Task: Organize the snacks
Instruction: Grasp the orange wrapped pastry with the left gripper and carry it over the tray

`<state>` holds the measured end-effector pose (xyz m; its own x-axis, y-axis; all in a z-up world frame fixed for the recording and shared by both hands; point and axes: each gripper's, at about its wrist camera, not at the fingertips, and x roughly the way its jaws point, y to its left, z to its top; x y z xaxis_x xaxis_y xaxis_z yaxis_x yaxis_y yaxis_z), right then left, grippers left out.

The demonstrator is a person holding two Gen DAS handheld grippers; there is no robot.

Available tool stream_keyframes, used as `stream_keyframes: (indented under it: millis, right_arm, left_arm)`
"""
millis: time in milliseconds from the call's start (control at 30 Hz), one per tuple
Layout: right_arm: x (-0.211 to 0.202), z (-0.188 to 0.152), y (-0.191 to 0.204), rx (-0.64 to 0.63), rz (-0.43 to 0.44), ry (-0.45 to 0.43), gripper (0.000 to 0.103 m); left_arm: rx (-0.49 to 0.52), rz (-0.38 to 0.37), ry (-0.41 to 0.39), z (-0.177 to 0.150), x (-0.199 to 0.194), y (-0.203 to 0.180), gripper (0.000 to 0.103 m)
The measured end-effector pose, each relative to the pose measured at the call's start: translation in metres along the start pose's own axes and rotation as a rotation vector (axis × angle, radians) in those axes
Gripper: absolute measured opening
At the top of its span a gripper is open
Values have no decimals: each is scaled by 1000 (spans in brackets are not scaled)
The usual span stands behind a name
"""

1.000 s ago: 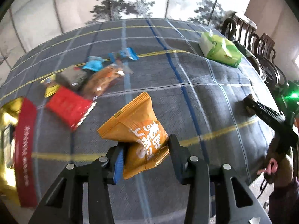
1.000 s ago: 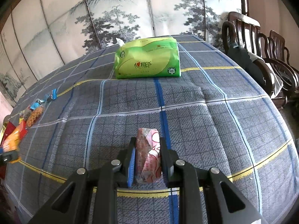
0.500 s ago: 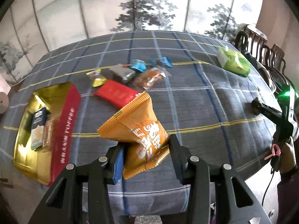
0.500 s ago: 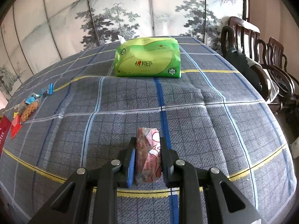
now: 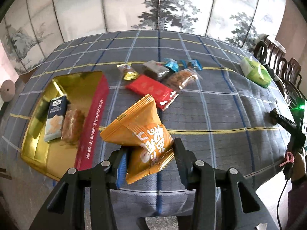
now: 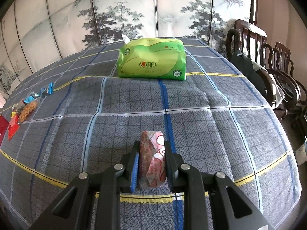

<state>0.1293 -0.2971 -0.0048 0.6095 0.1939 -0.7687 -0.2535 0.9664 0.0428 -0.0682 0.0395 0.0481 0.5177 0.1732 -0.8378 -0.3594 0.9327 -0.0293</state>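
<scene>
My left gripper (image 5: 150,154) is shut on an orange snack bag (image 5: 140,134), held in the air above the table's near edge. To its left lies an open gold tin with a red side (image 5: 94,115); a blue biscuit pack (image 5: 54,119) and a brown snack (image 5: 72,125) lie inside. More snacks sit further back: a red packet (image 5: 153,91), a clear bag of brown pieces (image 5: 182,77), a grey packet (image 5: 155,70), a gold one (image 5: 128,71) and blue candies (image 5: 172,65). My right gripper (image 6: 151,160) is shut on a pink-and-white wrapped snack (image 6: 152,159) just above the plaid cloth.
A green tissue pack (image 6: 152,60) stands at the far side of the plaid-covered table (image 6: 191,103). Dark wooden chairs (image 6: 255,57) line the right edge. A painted folding screen (image 6: 134,9) closes off the back. A person's hand (image 5: 299,163) shows at the right.
My left gripper has drawn back and left with the orange bag, so the gold tin and its contents have come into view. The right gripper and its snack have stayed put.
</scene>
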Motion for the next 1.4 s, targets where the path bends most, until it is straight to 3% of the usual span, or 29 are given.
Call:
stream_keyframes:
  millis: [333, 700, 1067, 1400]
  right_arm:
    - [0, 0, 0, -1, -1, 0, 23]
    - [1, 0, 0, -2, -3, 0, 23]
    - [1, 0, 1, -13, -12, 1, 23]
    - [1, 0, 2, -25, -25, 2, 23]
  left_arm:
    - [-53, 13, -7, -2, -8, 33, 40]
    - [-85, 101, -40, 17, -12, 74, 41]
    - [-111, 217, -16, 36, 17, 126, 41]
    - [-121, 258, 20, 54, 50, 148, 41]
